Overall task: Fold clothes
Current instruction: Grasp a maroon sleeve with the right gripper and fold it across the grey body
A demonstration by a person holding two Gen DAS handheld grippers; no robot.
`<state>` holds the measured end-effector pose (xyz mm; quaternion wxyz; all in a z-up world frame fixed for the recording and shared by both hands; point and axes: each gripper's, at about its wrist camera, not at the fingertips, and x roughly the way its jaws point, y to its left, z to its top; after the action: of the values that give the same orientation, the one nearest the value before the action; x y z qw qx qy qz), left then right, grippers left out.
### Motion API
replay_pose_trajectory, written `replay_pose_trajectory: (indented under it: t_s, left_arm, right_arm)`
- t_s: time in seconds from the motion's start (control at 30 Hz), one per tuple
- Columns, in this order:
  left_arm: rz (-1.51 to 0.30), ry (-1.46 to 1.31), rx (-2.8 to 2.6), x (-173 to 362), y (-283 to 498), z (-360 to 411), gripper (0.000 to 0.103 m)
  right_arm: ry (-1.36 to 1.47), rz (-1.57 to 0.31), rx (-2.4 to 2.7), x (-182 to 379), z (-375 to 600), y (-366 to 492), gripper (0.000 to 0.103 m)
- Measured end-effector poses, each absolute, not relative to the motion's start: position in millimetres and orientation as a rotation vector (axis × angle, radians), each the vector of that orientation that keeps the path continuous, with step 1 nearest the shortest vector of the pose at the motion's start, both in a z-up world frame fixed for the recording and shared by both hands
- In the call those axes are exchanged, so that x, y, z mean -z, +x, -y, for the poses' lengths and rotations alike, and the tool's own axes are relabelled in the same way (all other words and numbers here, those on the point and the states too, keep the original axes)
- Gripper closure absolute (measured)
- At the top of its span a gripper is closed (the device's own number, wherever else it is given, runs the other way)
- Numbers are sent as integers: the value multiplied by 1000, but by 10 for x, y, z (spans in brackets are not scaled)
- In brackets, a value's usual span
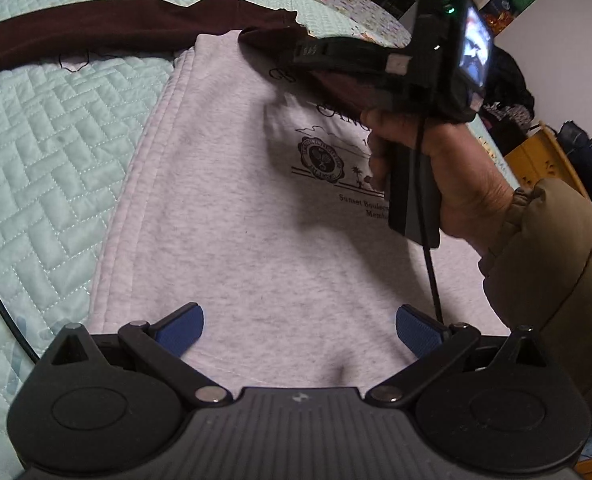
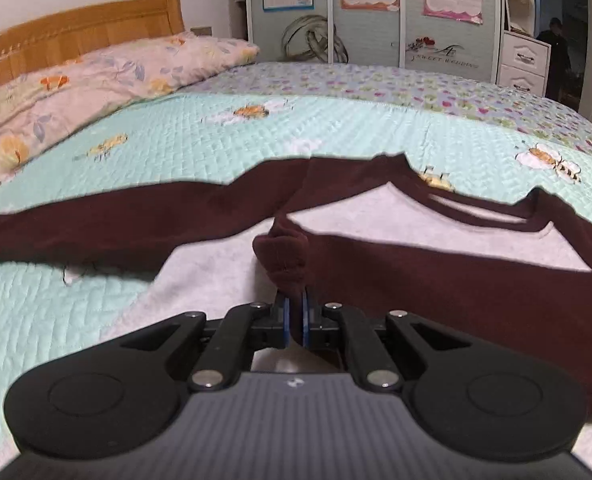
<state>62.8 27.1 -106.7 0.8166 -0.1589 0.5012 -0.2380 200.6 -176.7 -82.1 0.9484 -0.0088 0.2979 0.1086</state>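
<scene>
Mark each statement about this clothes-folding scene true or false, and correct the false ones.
1. The right gripper is shut on the dark brown sleeve. True.
2. The left gripper has its jaws closed on the grey fabric. False: its jaws stand wide apart above the sweatshirt's grey body, gripping nothing.
3. The sweatshirt lies on a pale green quilted bedspread. True.
4. The grey body of the sweatshirt is plain, with no print. False: a dark printed emblem with lettering shows on it.
5. A floral pillow lies at the wooden headboard. True.
</scene>
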Motion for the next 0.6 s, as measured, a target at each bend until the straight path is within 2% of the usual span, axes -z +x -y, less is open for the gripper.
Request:
replay_pose_trajectory:
  t_s: [0.23,0.4,0.47,0.5,0.6]
  left_arm:
    - [-1064,-360,517,1067,642,-330,1]
    - [-1066,-350,514,1049,652,-315,1]
    - [-1070,-359,511,1061,662,-313,1]
    - [-1072,-362,508,1066,667,-309,1]
    - [-1072,-347,504,1045,645,-299,1]
  right_arm:
    - [-67,-494,-265,809,1541,2166,96]
    - [-180,-642,-321,1157,1327,2215,78]
    - [-113,-639,-357,1105,1409,2130,56]
    - [-64,-639,-376,1056,1469,2086,51]
    - [61,-594,-385,858,1719,1889,49]
